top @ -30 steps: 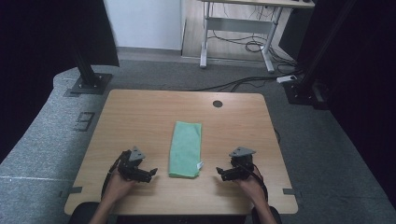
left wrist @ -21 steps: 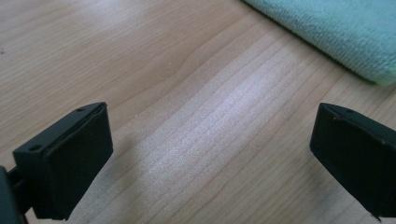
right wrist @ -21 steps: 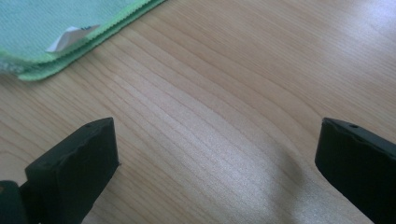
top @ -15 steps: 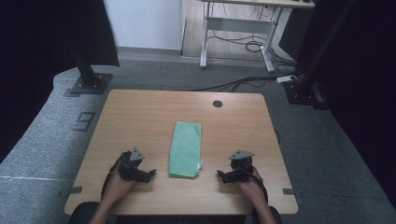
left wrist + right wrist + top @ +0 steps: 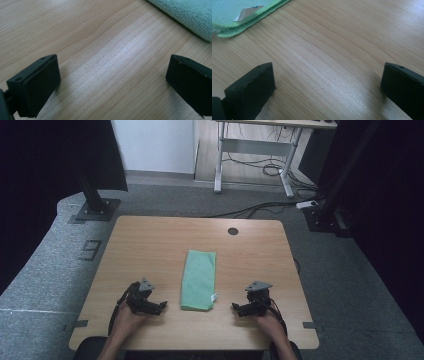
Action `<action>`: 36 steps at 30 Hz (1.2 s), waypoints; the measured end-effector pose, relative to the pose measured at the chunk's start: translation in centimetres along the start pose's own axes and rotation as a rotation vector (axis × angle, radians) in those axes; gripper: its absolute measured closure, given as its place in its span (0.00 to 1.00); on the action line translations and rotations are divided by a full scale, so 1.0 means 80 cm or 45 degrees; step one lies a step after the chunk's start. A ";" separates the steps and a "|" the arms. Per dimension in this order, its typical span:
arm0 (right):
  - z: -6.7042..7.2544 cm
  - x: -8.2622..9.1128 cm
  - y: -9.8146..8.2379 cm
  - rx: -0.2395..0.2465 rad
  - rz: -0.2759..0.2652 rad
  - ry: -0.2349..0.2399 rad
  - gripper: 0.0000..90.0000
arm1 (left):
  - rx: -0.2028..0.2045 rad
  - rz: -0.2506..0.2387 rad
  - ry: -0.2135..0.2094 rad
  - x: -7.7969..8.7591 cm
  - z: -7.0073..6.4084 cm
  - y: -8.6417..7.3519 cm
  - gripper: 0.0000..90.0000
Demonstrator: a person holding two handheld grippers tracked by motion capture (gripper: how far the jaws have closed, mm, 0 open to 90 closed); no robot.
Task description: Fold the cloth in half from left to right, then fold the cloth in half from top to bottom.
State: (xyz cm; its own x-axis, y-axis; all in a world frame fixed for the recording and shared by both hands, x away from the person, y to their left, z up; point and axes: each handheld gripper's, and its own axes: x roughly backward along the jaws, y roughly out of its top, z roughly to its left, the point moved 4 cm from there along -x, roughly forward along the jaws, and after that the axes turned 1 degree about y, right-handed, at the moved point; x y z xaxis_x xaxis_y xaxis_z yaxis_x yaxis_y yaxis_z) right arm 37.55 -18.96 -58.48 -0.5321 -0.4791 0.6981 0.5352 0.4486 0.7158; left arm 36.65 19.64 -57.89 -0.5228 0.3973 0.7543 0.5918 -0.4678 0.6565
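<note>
Grey carpet surrounds a light wooden counter (image 5: pixel 150 250), and on it lies a folded green cloth (image 5: pixel 199 279), set lengthwise from near to far, slightly right of the counter's middle line and closer to the near edge than the far one. A small white tag (image 5: pixel 214 297) sticks out at the cloth's near right corner; the right gripper view shows the tag (image 5: pixel 247 13) lying on the stacked folded edges of the cloth (image 5: pixel 227 15).

Left of the cloth's near end rests the left claw (image 5: pixel 161 306), held in a person's hand and pointing right toward the cloth, near it but apart. Its jaws stand wide apart over bare wood, holding nothing — in the left gripper view a corner of the cloth (image 5: pixel 190 15) lies beyond them at the upper right.

Right of the cloth's near end sits the right claw (image 5: pixel 235 308), pointing left at the cloth, also apart from it. Its jaws are spread wide too, with only wood grain between them.

Farther out, a dark round hole (image 5: pixel 232 231) marks the counter's far edge. Beyond the counter, cables (image 5: pixel 260 210) trail across the floor near a metal desk frame (image 5: pixel 250 155).
</note>
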 end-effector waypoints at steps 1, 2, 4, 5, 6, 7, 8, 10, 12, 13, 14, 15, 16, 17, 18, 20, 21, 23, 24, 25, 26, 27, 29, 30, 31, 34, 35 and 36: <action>0.000 0.000 0.000 0.000 0.000 0.000 0.00 | 0.000 0.000 0.000 0.000 0.000 0.000 0.00; 0.000 0.000 0.000 -0.002 0.001 0.000 0.00 | 0.006 -0.001 0.005 0.000 0.000 0.000 0.00; 0.000 0.000 0.000 -0.002 0.001 0.000 0.00 | 0.009 -0.001 0.008 -0.001 0.000 0.001 0.00; 0.000 0.000 0.000 -0.002 0.001 0.000 0.00 | 0.009 -0.001 0.008 -0.001 0.000 0.001 0.00; 0.000 0.000 0.000 -0.002 0.001 0.000 0.00 | 0.010 -0.001 0.008 -0.001 0.000 0.001 0.00; 0.000 0.000 0.000 -0.002 0.001 0.000 0.00 | 0.010 -0.001 0.008 -0.001 0.000 0.001 0.00; 0.000 0.000 0.000 -0.002 0.000 0.000 0.00 | 0.016 -0.002 0.010 -0.001 -0.001 0.001 0.00; 0.000 0.000 0.000 -0.002 0.000 0.000 0.00 | 0.022 -0.003 0.015 -0.001 -0.001 0.002 0.00; 0.000 0.000 0.000 -0.002 0.000 0.000 0.00 | 0.031 -0.001 0.017 -0.003 -0.002 0.004 0.00; 0.000 0.000 0.000 -0.001 0.000 0.000 0.00 | 0.034 0.006 0.008 -0.003 -0.003 0.006 0.00; 0.000 0.000 0.000 -0.002 0.000 0.000 0.00 | 0.037 0.001 -0.004 -0.004 -0.003 0.008 0.00; 0.000 0.000 0.000 -0.002 0.000 0.000 0.00 | 0.038 -0.008 -0.012 -0.003 -0.004 0.012 0.00; 0.000 0.000 0.000 -0.002 0.000 0.000 0.00 | 0.039 -0.020 -0.015 -0.003 -0.005 0.016 0.00; 0.000 0.000 0.000 -0.002 0.000 0.000 0.00 | 0.039 -0.020 -0.015 -0.003 -0.005 0.016 0.00; 0.000 0.000 0.000 -0.009 -0.001 -0.002 0.00 | 0.031 -0.044 -0.027 -0.001 -0.007 0.024 0.00; 0.000 0.000 0.002 -0.015 0.011 -0.007 0.00 | 0.021 -0.065 -0.027 -0.001 -0.009 0.032 0.00; 0.000 0.000 0.002 -0.016 0.014 -0.008 0.01 | 0.016 -0.072 -0.032 -0.001 -0.010 0.036 0.00; -0.001 0.000 0.004 -0.024 0.015 -0.003 0.02 | 0.007 -0.081 -0.036 -0.003 -0.013 0.042 0.00; 0.000 0.001 0.005 -0.039 0.014 0.007 0.02 | -0.002 -0.083 -0.032 -0.004 -0.014 0.045 0.00; 0.000 0.001 0.007 -0.042 0.008 0.015 0.02 | -0.003 -0.086 -0.033 -0.006 -0.014 0.049 0.00; 0.000 0.001 0.010 -0.046 0.001 0.017 0.02 | -0.006 -0.089 -0.036 -0.007 -0.015 0.051 0.00; 0.001 0.001 0.012 -0.049 -0.002 0.022 0.02 | -0.006 -0.097 -0.042 -0.009 -0.015 0.057 0.00; 0.003 0.000 0.016 -0.049 -0.008 0.027 0.02 | -0.008 -0.102 -0.042 -0.011 -0.016 0.061 0.00; 0.005 0.000 0.020 -0.049 -0.013 0.036 0.02 | -0.010 -0.111 -0.043 -0.014 -0.016 0.067 0.00; 0.008 -0.002 0.027 -0.044 -0.023 0.046 0.02 | -0.010 -0.116 -0.046 -0.016 -0.017 0.070 0.00; 0.017 -0.008 0.041 -0.019 -0.029 0.062 0.02 | -0.022 -0.119 -0.043 -0.025 -0.019 0.080 0.00; 0.019 -0.009 0.045 -0.018 -0.029 0.066 0.02 | -0.027 -0.115 -0.044 -0.029 -0.020 0.082 0.00; 0.021 -0.013 0.050 -0.014 -0.032 0.070 0.02 | -0.028 -0.110 -0.041 -0.032 -0.020 0.082 0.00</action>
State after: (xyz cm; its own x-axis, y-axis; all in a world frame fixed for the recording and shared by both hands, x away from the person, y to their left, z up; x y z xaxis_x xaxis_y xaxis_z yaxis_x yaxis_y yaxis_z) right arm 39.11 -15.39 -56.28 -0.5090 -0.5308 0.6776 0.5295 0.4276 0.7327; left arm 40.89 14.29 -55.50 -0.5514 0.4619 0.6947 0.5313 -0.4477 0.7193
